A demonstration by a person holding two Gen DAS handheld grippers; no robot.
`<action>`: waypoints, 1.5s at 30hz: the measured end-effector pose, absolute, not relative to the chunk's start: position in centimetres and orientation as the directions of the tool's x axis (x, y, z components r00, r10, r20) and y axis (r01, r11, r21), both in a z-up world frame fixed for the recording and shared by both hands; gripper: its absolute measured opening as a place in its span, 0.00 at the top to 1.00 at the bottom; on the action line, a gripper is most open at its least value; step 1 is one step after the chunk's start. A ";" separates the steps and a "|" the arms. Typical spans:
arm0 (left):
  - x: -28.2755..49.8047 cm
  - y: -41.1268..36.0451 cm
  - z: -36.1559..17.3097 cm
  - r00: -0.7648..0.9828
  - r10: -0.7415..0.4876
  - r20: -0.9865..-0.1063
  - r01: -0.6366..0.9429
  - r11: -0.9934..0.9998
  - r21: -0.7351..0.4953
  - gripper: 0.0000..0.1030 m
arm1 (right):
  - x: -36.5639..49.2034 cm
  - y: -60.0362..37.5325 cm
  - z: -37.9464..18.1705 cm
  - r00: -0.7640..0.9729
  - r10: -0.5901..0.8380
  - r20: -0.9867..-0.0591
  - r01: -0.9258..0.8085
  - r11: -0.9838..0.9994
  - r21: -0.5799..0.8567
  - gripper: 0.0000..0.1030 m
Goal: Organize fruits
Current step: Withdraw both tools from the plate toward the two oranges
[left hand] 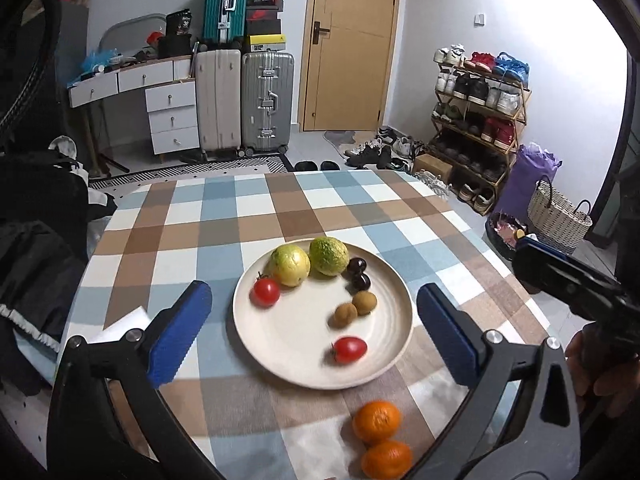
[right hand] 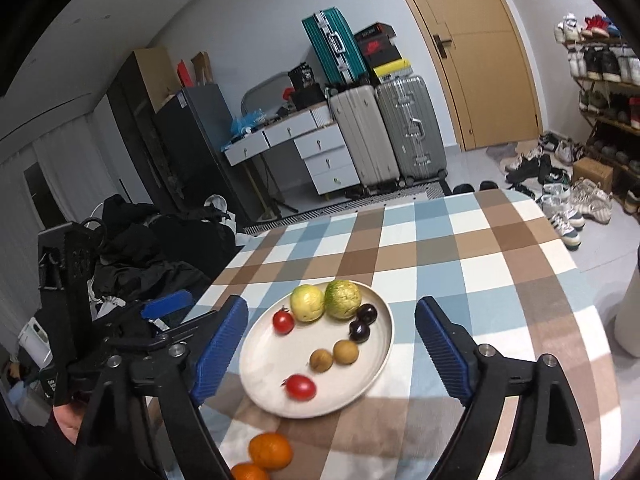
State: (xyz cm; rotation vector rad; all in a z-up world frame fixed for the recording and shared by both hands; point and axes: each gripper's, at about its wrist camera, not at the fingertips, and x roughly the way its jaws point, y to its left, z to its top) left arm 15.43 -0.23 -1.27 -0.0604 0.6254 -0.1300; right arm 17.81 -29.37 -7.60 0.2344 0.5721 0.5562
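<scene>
Nearest the left wrist camera, the left gripper (left hand: pixel 314 332) hangs over the table with its blue-padded jaws spread wide, grasping nothing; one pad sits at about 8 o'clock of the plate (left hand: pixel 296 368) and the other at about 4 o'clock. Two oranges (left hand: pixel 376 420) lie on the checked tablecloth (left hand: pixel 256 216) at roughly 5 o'clock from the plate, just off its rim and touching each other.

From the right wrist camera, the right gripper (right hand: pixel 332 350) is likewise released, jaws wide apart and empty, framing the same plate (right hand: pixel 276 360); the left gripper's blue pad (right hand: pixel 166 306) shows at about 9 o'clock of this view.

On the cream plate, working from the near rim outward: an oval red tomato (left hand: pixel 349 349) lies at about 5 o'clock, apart from the rest. Beyond it, two small brown fruits (left hand: pixel 355 309) sit side by side, touching, right of centre. A round red tomato (left hand: pixel 265 291) rests near the rim at 9 o'clock. Two dark cherries (left hand: pixel 357 274) lie at about 2 o'clock. At the far rim, around 12 o'clock, a yellow-green fruit (left hand: pixel 290 266) and a greener one (left hand: pixel 329 256) sit together, touching.

Past the table, suitcases (left hand: pixel 244 100) stand against the far wall at 11 o'clock, a wooden door (left hand: pixel 352 44) at 12, and a shoe rack (left hand: pixel 480 120) at 2 o'clock.
</scene>
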 end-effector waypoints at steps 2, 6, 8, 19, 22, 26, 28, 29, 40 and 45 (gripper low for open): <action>14.1 -0.1 -1.1 0.804 -0.130 -0.580 0.094 0.991 -0.092 0.01 | 16.2 -29.5 -7.3 0.711 0.552 -0.435 -0.431 0.831 0.351 0.06; 11.7 -0.1 -1.4 0.797 -0.126 -0.590 0.090 0.992 -0.090 0.00 | 13.5 -29.5 -7.3 0.723 0.554 -0.413 -0.450 0.831 0.327 0.02; 10.6 -0.2 -1.8 0.792 -0.120 -0.598 0.091 0.993 -0.079 0.00 | 12.5 -29.4 -7.6 0.725 0.552 -0.413 -0.456 0.833 0.314 0.01; 7.1 -1.3 -7.1 0.703 -0.155 -0.694 0.109 0.988 -0.110 0.01 | 8.5 -29.2 -10.9 0.724 0.505 -0.469 -0.408 0.863 0.299 0.00; 7.1 -1.9 -8.5 0.680 -0.159 -0.716 0.117 0.987 -0.108 0.00 | 7.6 -28.9 -12.3 0.724 0.480 -0.495 -0.387 0.877 0.285 0.00; 7.5 -2.5 -10.7 0.630 -0.179 -0.755 0.131 0.984 -0.124 0.01 | 7.0 -29.0 -13.8 0.715 0.462 -0.525 -0.361 0.887 0.288 0.00; 7.6 -2.9 -11.6 0.613 -0.188 -0.767 0.141 0.982 -0.128 0.01 | 6.9 -29.2 -14.3 0.713 0.456 -0.533 -0.350 0.890 0.293 0.00; 7.7 -3.1 -11.9 0.609 -0.187 -0.771 0.144 0.982 -0.125 0.01 | 6.8 -29.4 -14.6 0.711 0.452 -0.538 -0.343 0.892 0.296 0.00; 8.2 -4.2 -12.6 0.600 -0.253 -0.759 0.207 0.965 -0.158 0.03 | 6.9 -30.1 -15.9 0.695 0.442 -0.567 -0.310 0.896 0.318 0.00; 8.2 -4.3 -12.6 0.579 -0.299 -0.759 0.237 0.952 -0.194 0.39 | 7.2 -30.2 -16.4 0.688 0.442 -0.576 -0.301 0.896 0.328 0.00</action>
